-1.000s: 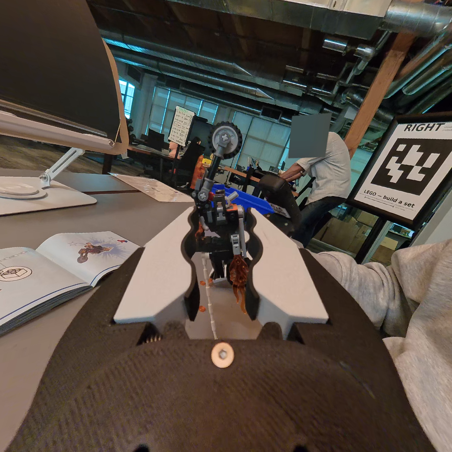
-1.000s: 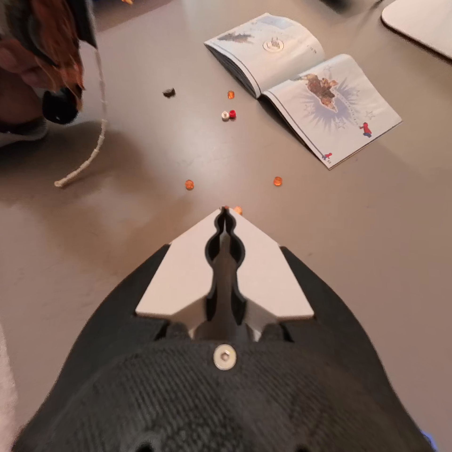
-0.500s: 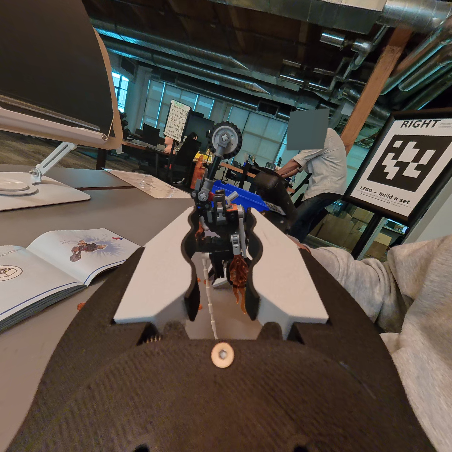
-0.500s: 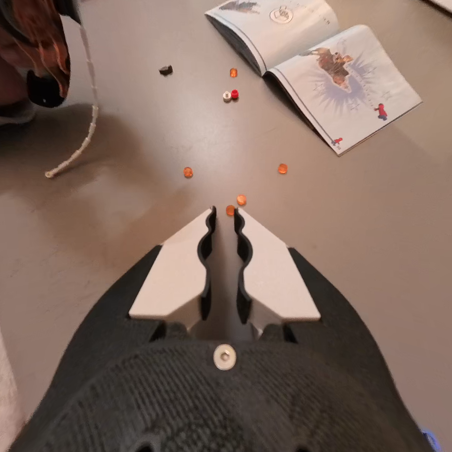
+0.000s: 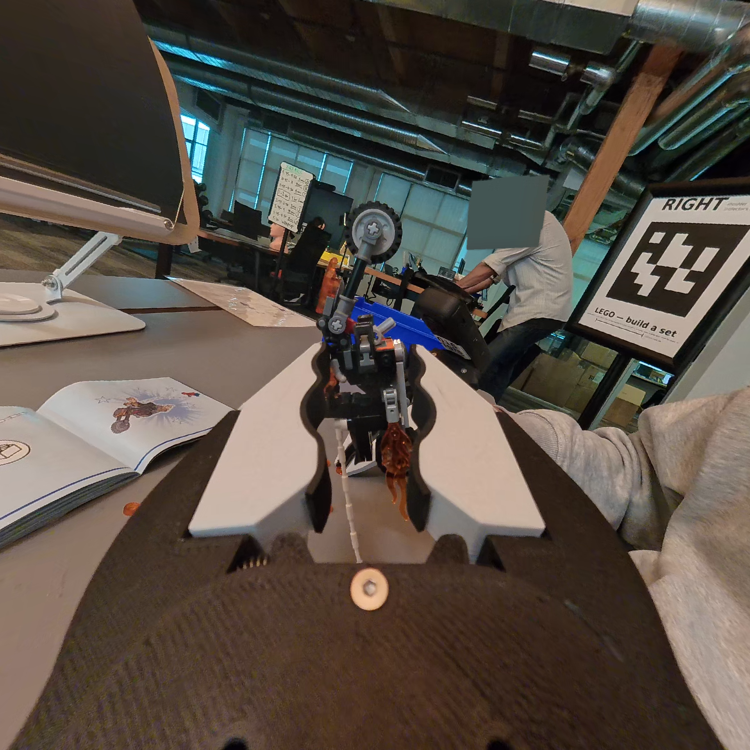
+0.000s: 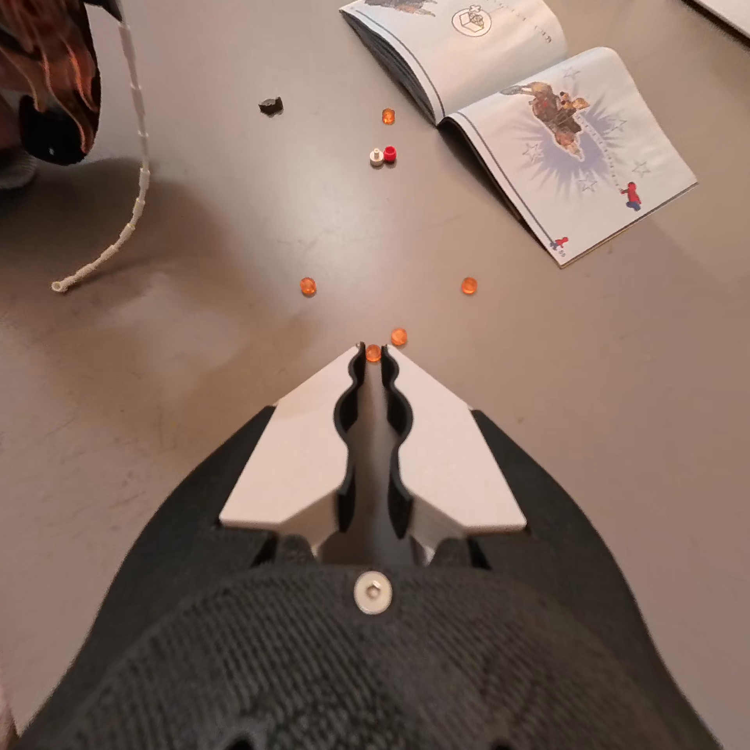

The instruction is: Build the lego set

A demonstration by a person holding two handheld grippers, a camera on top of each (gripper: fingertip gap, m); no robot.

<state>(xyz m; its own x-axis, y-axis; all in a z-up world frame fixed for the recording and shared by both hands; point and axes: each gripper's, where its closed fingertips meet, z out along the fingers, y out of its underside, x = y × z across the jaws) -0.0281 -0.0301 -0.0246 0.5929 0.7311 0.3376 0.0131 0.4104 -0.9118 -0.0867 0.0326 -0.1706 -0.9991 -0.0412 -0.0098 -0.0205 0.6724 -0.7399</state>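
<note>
My left gripper (image 5: 367,349) is shut on the partly built lego motorcycle (image 5: 365,365) and holds it above the table, with one wheel (image 5: 373,231) pointing up. Orange flame pieces (image 5: 395,458) and a white chain (image 5: 349,499) hang from it. The model (image 6: 52,81) and chain (image 6: 138,170) also show at the top left of the right wrist view. My right gripper (image 6: 373,352) is low over the table, its tips closed on a small orange round stud (image 6: 373,354). Another orange stud (image 6: 399,337) lies just beyond it.
More orange studs (image 6: 307,286) (image 6: 469,285) (image 6: 388,116), a white piece (image 6: 377,156), a red piece (image 6: 390,154) and a dark piece (image 6: 271,106) lie scattered ahead. The open instruction booklet (image 6: 527,101) lies at the right. A monitor stand (image 5: 48,312) and a grey sleeve (image 5: 649,487) flank the left gripper. My hands' fingertips stand some 15 centimeters from each other.
My right gripper opened from shut, moved forward to the orange stud and narrowed around it. The left gripper has kept its hold on the model, shifting only slightly.
</note>
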